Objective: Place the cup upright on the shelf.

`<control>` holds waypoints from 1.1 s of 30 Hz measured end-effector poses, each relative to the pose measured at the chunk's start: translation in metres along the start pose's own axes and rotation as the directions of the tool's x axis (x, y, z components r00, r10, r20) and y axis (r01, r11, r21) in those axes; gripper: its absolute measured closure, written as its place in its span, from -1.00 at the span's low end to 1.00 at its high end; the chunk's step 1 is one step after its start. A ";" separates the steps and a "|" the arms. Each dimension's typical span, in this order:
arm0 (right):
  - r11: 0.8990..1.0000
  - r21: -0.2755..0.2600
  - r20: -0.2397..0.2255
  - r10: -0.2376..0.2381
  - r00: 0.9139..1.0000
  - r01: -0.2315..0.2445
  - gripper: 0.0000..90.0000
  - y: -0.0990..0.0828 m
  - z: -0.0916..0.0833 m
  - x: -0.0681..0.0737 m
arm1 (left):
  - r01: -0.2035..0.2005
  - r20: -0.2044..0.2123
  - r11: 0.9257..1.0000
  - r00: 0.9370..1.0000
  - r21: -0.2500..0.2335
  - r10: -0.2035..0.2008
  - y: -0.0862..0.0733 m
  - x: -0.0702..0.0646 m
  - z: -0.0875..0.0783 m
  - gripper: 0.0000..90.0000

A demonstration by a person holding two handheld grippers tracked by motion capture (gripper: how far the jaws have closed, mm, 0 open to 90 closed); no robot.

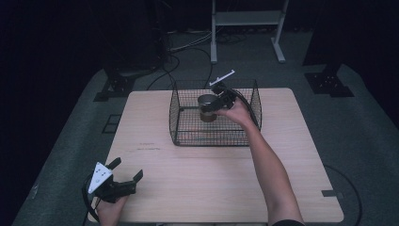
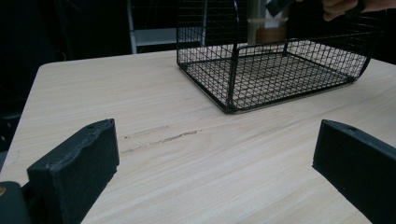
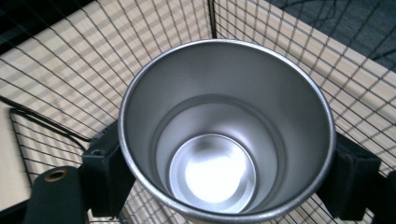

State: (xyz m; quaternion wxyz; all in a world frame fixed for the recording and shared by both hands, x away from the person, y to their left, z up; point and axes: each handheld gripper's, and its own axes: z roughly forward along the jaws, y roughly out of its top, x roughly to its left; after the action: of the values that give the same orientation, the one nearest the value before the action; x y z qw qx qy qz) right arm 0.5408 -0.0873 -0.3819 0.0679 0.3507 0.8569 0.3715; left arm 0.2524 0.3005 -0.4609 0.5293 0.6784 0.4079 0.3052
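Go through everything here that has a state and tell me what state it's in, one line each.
Metal cup: upright, empty, clamped at its sides over the basket.
Right gripper: shut on the metal cup.
Left gripper: open, holding nothing, above the table.
Wire basket: open-topped, standing on the table.

My cup (image 3: pixel 227 135) is brushed, satiny metal inside; around it, the basket (image 1: pixel 181 123) is thin black wire, on a matt pale-wood table (image 1: pixel 211 179).

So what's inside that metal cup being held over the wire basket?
Nothing: the right gripper view looks straight down into the metal cup and shows only its bare shiny bottom. What is under it in the wire basket is hidden by the cup itself.
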 end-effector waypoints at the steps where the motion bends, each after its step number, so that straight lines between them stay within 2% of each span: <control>1: 1.000 0.008 0.007 -0.001 1.000 0.001 -0.61 -0.001 0.002 -0.001 | 0.000 0.000 1.000 1.000 -0.001 0.000 0.000 0.000 0.000 -1.00; 8: 0.998 0.050 0.033 0.025 0.999 -0.027 -0.61 -0.009 0.015 -0.011 | 0.003 0.000 1.000 1.000 0.001 -0.003 0.000 0.001 0.000 -1.00; 11: 0.997 0.072 0.045 0.022 0.999 -0.025 -0.61 -0.011 0.019 -0.012 | 0.000 -0.002 1.000 1.000 0.000 0.000 0.000 0.001 -0.001 -1.00; 33: 0.994 0.104 0.061 0.030 0.998 -0.036 -0.63 -0.013 0.027 -0.013 | 0.017 -0.012 1.000 1.000 -0.012 -0.017 0.001 0.002 -0.003 -1.00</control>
State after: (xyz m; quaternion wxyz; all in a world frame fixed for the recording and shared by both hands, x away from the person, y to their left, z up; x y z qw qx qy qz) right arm 0.5540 -0.0860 -0.4123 0.0685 0.3788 0.8669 0.3167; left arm 0.2511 0.3037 -0.4596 0.5334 0.6699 0.4153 0.3071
